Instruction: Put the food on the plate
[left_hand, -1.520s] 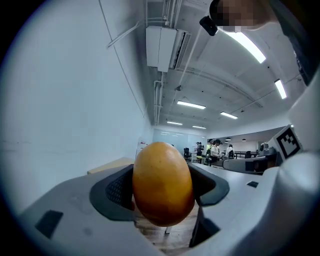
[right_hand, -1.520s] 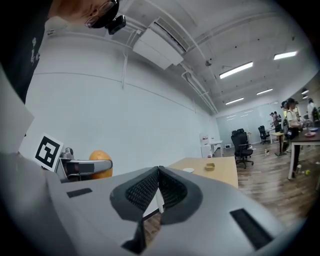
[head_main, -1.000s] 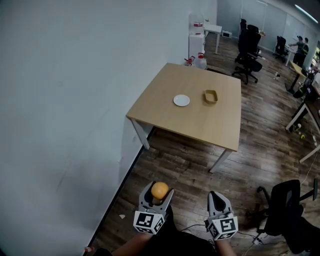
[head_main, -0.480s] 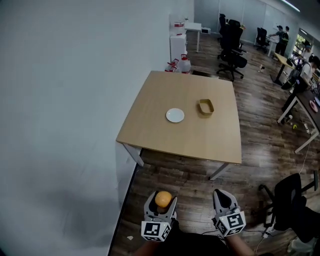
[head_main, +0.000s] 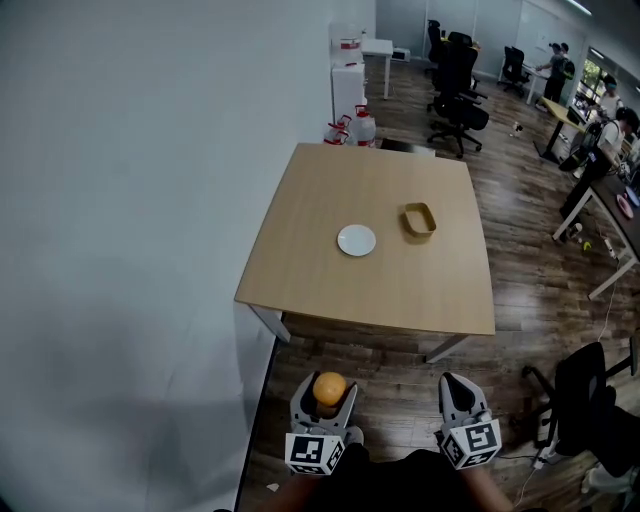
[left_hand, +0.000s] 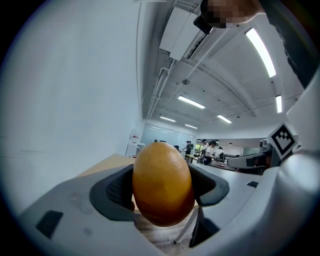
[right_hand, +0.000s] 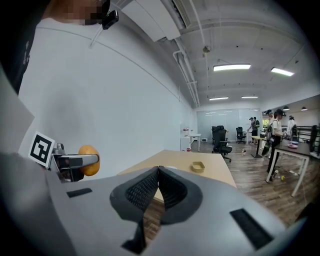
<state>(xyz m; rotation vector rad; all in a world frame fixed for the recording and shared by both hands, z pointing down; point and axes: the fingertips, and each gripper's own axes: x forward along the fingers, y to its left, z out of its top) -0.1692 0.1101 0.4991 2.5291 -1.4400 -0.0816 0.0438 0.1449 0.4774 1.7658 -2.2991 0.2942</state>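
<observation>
An orange, egg-shaped piece of food (head_main: 329, 389) (left_hand: 162, 183) (right_hand: 89, 160) sits between the jaws of my left gripper (head_main: 326, 394) (left_hand: 165, 189), which is shut on it, low in the head view and short of the table. My right gripper (head_main: 456, 393) (right_hand: 157, 186) is beside it, shut with nothing between its pads. A small white plate (head_main: 357, 240) lies near the middle of the wooden table (head_main: 320, 270), far ahead of both grippers. Right of the plate rests a tan tray (head_main: 420, 219) (right_hand: 198, 166).
A white wall runs along the left. Between me and the table is wooden floor. A black office chair (head_main: 590, 400) stands at the right. Behind the table are water jugs (head_main: 352, 128), more chairs (head_main: 455, 70), desks and people.
The view has moved closer to the table, which now sits squarer and nearer. Both grippers keep their places low in the frame, the left still holding the food.
</observation>
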